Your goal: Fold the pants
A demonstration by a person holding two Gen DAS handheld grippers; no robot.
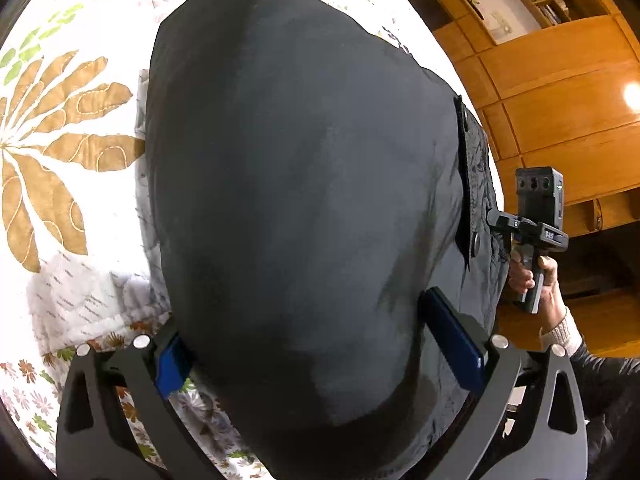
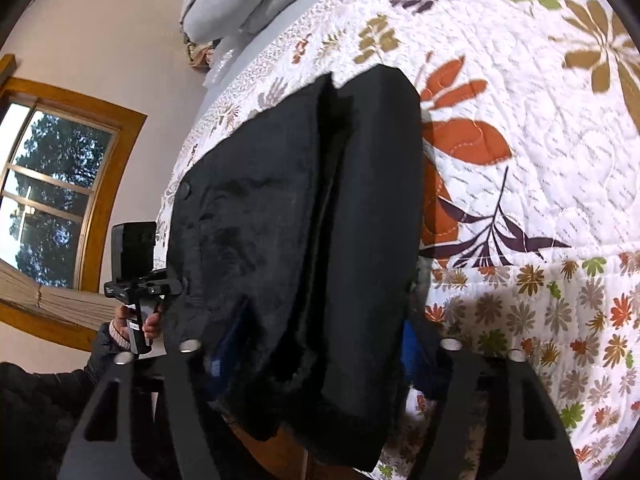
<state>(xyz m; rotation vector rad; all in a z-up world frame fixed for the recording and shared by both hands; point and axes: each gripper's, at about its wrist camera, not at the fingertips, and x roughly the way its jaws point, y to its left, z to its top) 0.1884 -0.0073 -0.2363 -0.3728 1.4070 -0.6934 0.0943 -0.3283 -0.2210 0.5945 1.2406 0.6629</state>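
from the left wrist view, the black pants (image 1: 304, 200) fill nearly everything, draped over a floral quilt (image 1: 60, 128) on the bed, with the waistband and a round button showing at the right edge. the left gripper (image 1: 320, 344) has cloth bunched between its blue pads (image 1: 452, 332), which look pressed into it, so i'd call it clamped on the pants. past the fabric a hand (image 1: 540, 280) holds the right gripper's handle. from the right wrist view, the pants (image 2: 312, 220) lie lengthwise, both legs stacked with a dark seam between, hanging over the bed's near edge. the right gripper (image 2: 316, 356) straddles that thick end; its pads are mostly hidden, so i cannot tell if it bites. this looks like grasping before a fold; next both ends should lift evenly toward the far hem.
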